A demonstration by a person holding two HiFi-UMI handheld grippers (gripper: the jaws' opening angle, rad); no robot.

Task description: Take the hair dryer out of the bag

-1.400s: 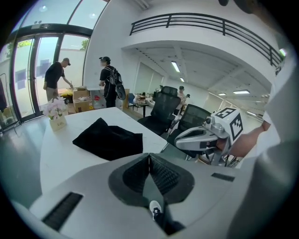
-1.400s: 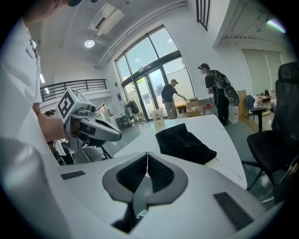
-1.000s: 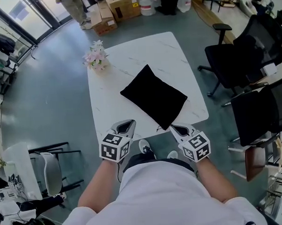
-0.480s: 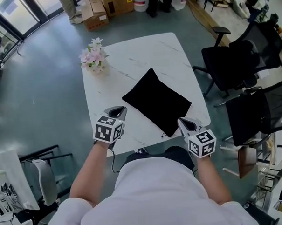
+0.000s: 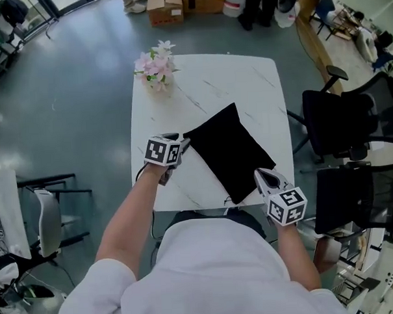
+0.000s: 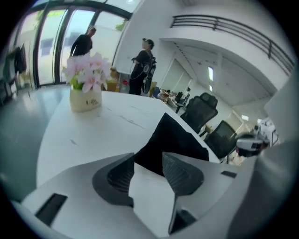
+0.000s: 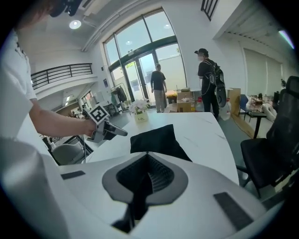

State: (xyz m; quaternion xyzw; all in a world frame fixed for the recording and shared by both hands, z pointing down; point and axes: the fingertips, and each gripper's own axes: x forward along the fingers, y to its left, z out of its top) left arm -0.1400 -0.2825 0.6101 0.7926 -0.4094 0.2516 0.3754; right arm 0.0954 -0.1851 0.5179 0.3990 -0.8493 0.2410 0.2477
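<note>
The black bag (image 5: 230, 151) lies flat and slanted on the white desk (image 5: 245, 79), with one corner toward the flower pot (image 5: 155, 67) and its other end near the person. The hair dryer cannot be seen anywhere, so I judge it is inside the bag, which looks a little full. The left gripper (image 5: 183, 143) is at the left corner of the bag. Its jaws have just been opening and now stand released, with only bare desk between them and the bag's corner just in front of the tips, not yet touched. I think this corner is chosen so that the cloth can be pinned or lifted while the other side is worked. The left forearm (image 5: 130, 211) is stretched far forward over the desk's near edge, and the gripper slants down toward the bag, with its marker cube turned up. The right gripper (image 5: 260, 174) is at the near end of the bag, just beside the place where a thin drawstring (image 5: 227, 200) hangs out, which is probably the mouth. Its jaws are clenched together on nothing. This hand is close to the body, pointing forward and down along the bag, and it seems to wait for the left one to take hold first.
</note>
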